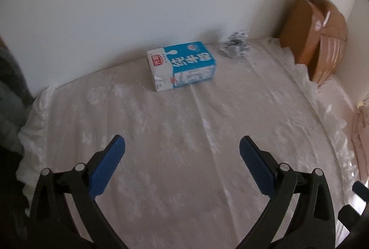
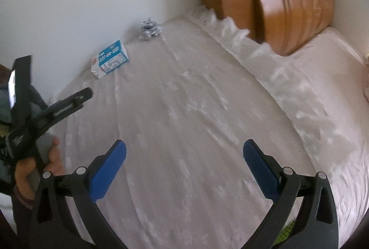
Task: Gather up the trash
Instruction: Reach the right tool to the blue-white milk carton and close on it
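A blue and white milk carton (image 1: pixel 182 64) lies on its side on the bed, close to the wall; it also shows small in the right wrist view as the carton (image 2: pixel 110 59). A crumpled silvery wrapper (image 1: pixel 236 44) sits behind it against the wall, seen again as the wrapper (image 2: pixel 150 29). My left gripper (image 1: pixel 182 145) is open and empty, hovering over the bedspread short of the carton. My right gripper (image 2: pixel 184 148) is open and empty too, farther back over the bed. The left gripper (image 2: pixel 55 108), held by a hand (image 2: pixel 27 170), appears at the left of the right wrist view.
A pale lace bedspread (image 1: pixel 184 133) covers the bed. A wooden headboard (image 2: pixel 276 0) stands at the far right with a pillow (image 2: pixel 322 69) below it. The white wall (image 1: pixel 138 7) runs along the bed's far side. Grey fabric (image 1: pixel 9 92) sits at the left edge.
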The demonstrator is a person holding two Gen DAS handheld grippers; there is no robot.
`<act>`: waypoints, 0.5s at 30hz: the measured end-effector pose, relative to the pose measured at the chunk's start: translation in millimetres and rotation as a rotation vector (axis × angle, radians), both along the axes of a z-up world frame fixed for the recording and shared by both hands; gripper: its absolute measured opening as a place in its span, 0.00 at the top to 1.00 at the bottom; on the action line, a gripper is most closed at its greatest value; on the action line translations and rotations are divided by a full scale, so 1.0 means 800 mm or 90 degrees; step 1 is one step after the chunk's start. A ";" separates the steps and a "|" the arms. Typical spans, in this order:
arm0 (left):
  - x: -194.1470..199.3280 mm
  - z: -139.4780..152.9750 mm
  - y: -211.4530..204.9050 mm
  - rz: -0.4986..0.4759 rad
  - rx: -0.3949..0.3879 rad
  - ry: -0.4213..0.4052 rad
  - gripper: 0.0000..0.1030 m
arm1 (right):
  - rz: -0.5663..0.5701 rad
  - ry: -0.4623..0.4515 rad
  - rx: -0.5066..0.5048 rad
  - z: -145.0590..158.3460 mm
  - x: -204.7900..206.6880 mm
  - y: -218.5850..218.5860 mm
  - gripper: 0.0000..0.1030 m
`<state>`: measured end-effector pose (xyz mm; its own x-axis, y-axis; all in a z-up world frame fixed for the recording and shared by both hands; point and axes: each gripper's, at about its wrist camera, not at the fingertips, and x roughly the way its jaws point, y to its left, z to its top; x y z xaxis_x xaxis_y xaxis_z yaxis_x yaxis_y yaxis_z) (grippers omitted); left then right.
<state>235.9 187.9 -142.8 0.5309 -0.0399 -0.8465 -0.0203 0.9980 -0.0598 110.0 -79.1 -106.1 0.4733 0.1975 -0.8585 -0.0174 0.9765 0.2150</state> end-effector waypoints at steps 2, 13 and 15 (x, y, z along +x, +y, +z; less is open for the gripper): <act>0.008 -0.006 0.012 -0.005 -0.002 -0.003 0.08 | 0.043 -0.002 -0.007 -0.004 0.017 0.004 0.02; -0.027 -0.023 0.086 0.009 -0.007 0.003 0.08 | 0.609 -0.093 -0.219 -0.017 0.187 0.180 0.02; -0.034 -0.023 0.096 0.024 -0.023 -0.001 0.08 | 0.660 -0.101 -0.253 -0.022 0.208 0.205 0.02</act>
<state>208.3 264.8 -161.0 0.5346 -0.0504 -0.8436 -0.0584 0.9936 -0.0964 276.1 84.6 -123.5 0.3492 0.2855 -0.8925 -0.8612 0.4732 -0.1856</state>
